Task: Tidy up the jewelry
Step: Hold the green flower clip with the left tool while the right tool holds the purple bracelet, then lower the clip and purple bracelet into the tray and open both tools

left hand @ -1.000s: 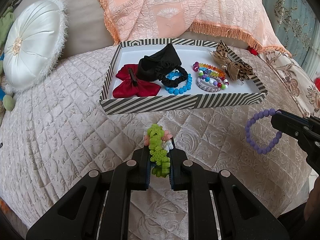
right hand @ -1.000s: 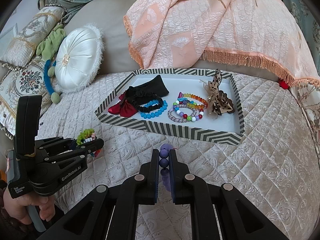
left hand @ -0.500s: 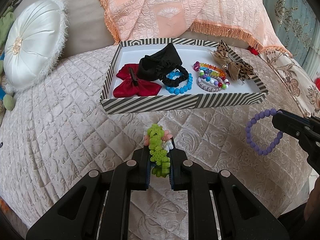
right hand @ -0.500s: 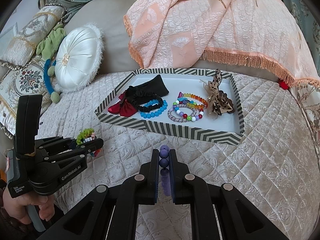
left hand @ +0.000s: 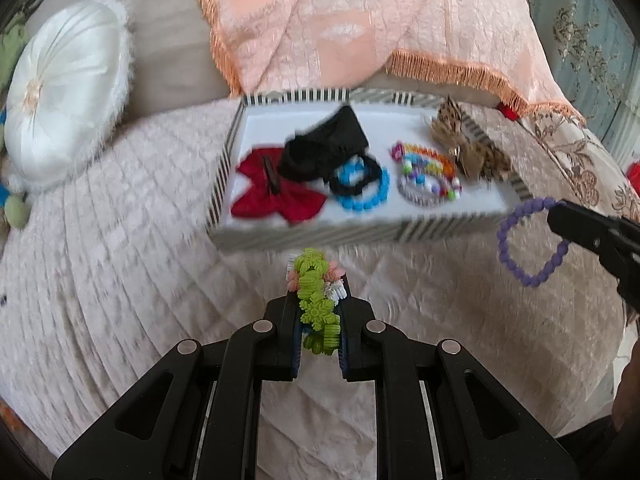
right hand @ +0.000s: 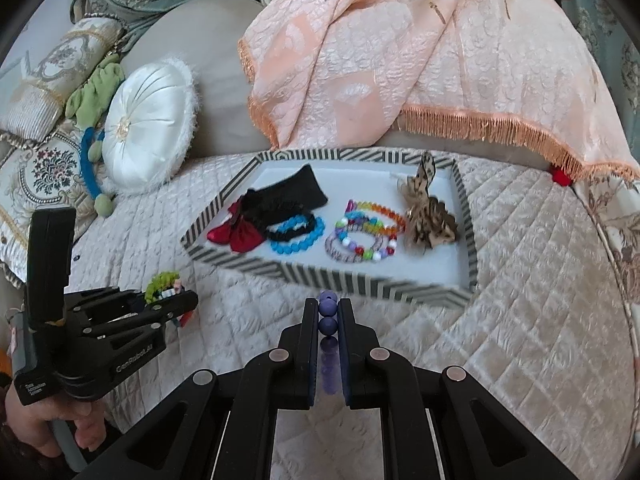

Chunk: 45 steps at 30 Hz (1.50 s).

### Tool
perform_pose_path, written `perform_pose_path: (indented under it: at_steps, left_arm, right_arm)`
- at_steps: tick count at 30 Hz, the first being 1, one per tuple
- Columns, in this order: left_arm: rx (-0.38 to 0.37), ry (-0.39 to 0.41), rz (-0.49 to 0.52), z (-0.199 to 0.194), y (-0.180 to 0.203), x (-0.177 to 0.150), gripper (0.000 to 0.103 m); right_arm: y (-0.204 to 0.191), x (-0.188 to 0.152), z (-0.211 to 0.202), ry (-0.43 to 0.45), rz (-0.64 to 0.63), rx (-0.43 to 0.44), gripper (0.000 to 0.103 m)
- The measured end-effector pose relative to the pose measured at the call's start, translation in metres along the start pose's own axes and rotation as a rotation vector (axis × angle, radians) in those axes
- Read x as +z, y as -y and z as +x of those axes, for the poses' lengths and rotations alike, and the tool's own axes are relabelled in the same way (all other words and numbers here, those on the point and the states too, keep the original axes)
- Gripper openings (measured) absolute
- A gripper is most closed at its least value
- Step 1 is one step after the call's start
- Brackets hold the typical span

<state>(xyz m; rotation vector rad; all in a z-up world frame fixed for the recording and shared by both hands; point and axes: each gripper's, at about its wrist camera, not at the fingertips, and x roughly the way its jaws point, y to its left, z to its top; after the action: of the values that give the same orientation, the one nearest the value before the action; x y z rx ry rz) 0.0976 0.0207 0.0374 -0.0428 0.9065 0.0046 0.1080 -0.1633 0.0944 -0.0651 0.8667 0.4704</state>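
Note:
A striped tray [left hand: 312,236] [right hand: 332,276] lies on the quilted bed. It holds a red bow [left hand: 276,196], a black scrunchie [left hand: 320,148], a blue bead bracelet [left hand: 362,196], several coloured bead bracelets [right hand: 368,232] and a leopard bow [right hand: 428,216]. My left gripper [left hand: 318,312] is shut on a green flower bracelet [left hand: 316,300], in front of the tray's near wall. My right gripper [right hand: 328,316] is shut on a purple bead bracelet [right hand: 328,312], which also shows in the left wrist view [left hand: 528,236], hanging off the tray's right corner.
A round white cushion [left hand: 60,92] [right hand: 148,124] leans at the back left. A peach fringed throw [left hand: 360,20] hangs behind the tray. Patterned pillows [right hand: 40,152] lie at the far left. The quilted cover [right hand: 520,280] spreads around the tray.
Both grippers have moved forward toward the tray, each still holding its bracelet. The left view is blurred by the motion.

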Motion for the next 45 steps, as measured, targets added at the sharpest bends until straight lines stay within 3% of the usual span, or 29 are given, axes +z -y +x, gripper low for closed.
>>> perform_pose_path:
  at_steps: [5,10,14,17,23,28,33,35,45]
  left_arm:
    - [-0.011,0.051,0.011,-0.003,-0.002,0.038,0.012]
    - [-0.054,0.07,-0.014,0.024,0.002,0.083,0.012]
    - [-0.108,0.064,-0.045,0.059,0.006,0.106,0.012]
    - [-0.147,0.042,-0.076,0.085,0.003,0.114,0.012]
    - [-0.096,-0.004,-0.106,0.122,-0.005,0.118,0.012]
    - [-0.059,0.006,-0.057,0.123,-0.001,0.114,0.014]
    - [-0.048,0.005,-0.036,0.12,0.002,0.113,0.029]
    - [-0.044,0.009,-0.022,0.116,0.004,0.112,0.043]
    - [0.011,0.071,-0.057,0.072,-0.005,0.116,0.068]
  right_arm:
    - [0.011,0.042,0.003,0.051,0.011,-0.018,0.008]
    - [0.026,0.074,0.029,0.106,0.057,-0.011,0.008]
    - [0.042,0.08,0.067,0.058,0.121,0.022,0.008]
    - [0.049,0.085,0.09,0.036,0.171,0.062,0.008]
    - [0.064,0.081,0.127,-0.008,0.251,0.062,0.008]
    - [0.073,0.074,0.141,-0.051,0.275,0.055,0.008]
    - [0.075,0.072,0.133,-0.035,0.279,0.039,0.014]
    - [0.076,0.071,0.132,-0.03,0.275,0.048,0.02]
    - [0.083,0.078,0.085,0.036,0.257,-0.017,0.025]
